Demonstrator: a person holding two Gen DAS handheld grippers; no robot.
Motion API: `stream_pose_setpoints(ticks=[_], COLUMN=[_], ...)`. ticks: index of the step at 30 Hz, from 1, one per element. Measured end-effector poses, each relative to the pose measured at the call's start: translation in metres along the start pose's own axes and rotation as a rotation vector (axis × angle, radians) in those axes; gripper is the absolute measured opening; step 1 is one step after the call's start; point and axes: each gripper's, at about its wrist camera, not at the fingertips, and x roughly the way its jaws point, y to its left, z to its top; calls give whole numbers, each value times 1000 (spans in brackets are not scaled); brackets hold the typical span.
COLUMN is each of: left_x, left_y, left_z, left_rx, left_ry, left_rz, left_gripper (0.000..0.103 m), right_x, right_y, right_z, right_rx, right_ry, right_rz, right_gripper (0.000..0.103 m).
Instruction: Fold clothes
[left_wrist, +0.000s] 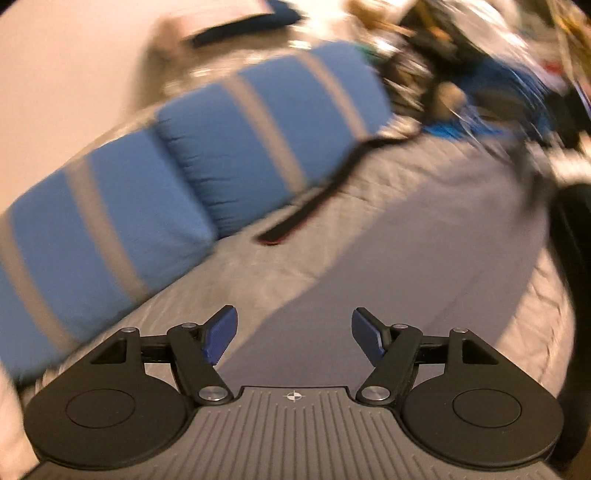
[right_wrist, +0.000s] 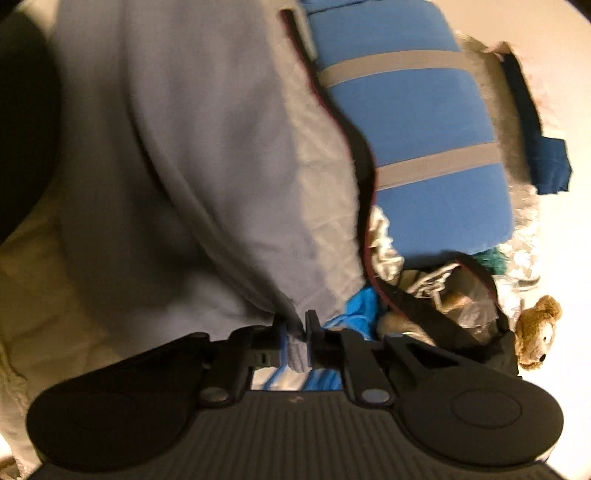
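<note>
Left gripper (left_wrist: 293, 334): jaws wide apart, blue pads (left_wrist: 221, 338) bare, nothing between them, hovering over a grey garment (left_wrist: 332, 295) spread on a pale quilted bed cover (left_wrist: 369, 206).

Right gripper (right_wrist: 295, 341): jaws pinched together on a bunched edge of the same grey garment (right_wrist: 184, 147), fabric stretching up and away from the tips across the bed.

Beyond the garment: 2 blue pillows (left_wrist: 155, 192) with grey stripes, side by side against a pale wall (left_wrist: 55, 74). Dark strap (left_wrist: 314, 195) with a red edge lying along the pillows' foot. Cluttered, blurred heap past the pillows; bright blue cloth (right_wrist: 364, 306) just beside the right tips; brown teddy bear (right_wrist: 537, 332) at the far right edge.
</note>
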Motion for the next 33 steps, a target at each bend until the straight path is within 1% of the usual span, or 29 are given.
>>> stream_pose_setpoints(ticks=[2, 6, 11, 12, 13, 14, 16, 19, 23, 25, 28, 33], left_x=[15, 37, 62, 66, 70, 73, 77, 66, 44, 31, 12, -1], left_y=[-28, -64, -88, -91, -92, -93, -92, -80, -61, -57, -66, -97], left_z=[4, 5, 4, 3, 2, 1, -1, 3, 17, 24, 26, 10], left_rx=[85, 177, 307, 332, 358, 386, 440, 465, 475, 487, 534, 621], left_ry=[10, 37, 91, 107, 122, 141, 174, 131, 75, 54, 37, 66], left_rz=[-15, -79, -81, -74, -65, -55, -39, -18, 45, 62, 55, -5], left_gripper=[67, 67, 67, 62, 45, 37, 4, 3, 3, 3, 3, 3], right_x=[-4, -11, -15, -15, -14, -14, -14, -13, -12, -14, -20, -29], right_y=[-19, -46, -67, -70, -73, -76, -78, -78, -73, -69, -60, -34], right_z=[2, 6, 9, 10, 10, 10, 10, 7, 1, -2, -9, -24], right_rx=[24, 47, 68, 72, 76, 81, 85, 83, 90, 91, 86, 76], right_ry=[-11, -31, -49, -51, -52, -53, -54, -50, -41, -37, -29, -13], right_rz=[-4, -3, -14, -17, -20, -23, -26, -23, -21, -13, 6, 40], right_gripper=[11, 10, 10, 10, 10, 10, 10, 10, 10, 10, 11, 10])
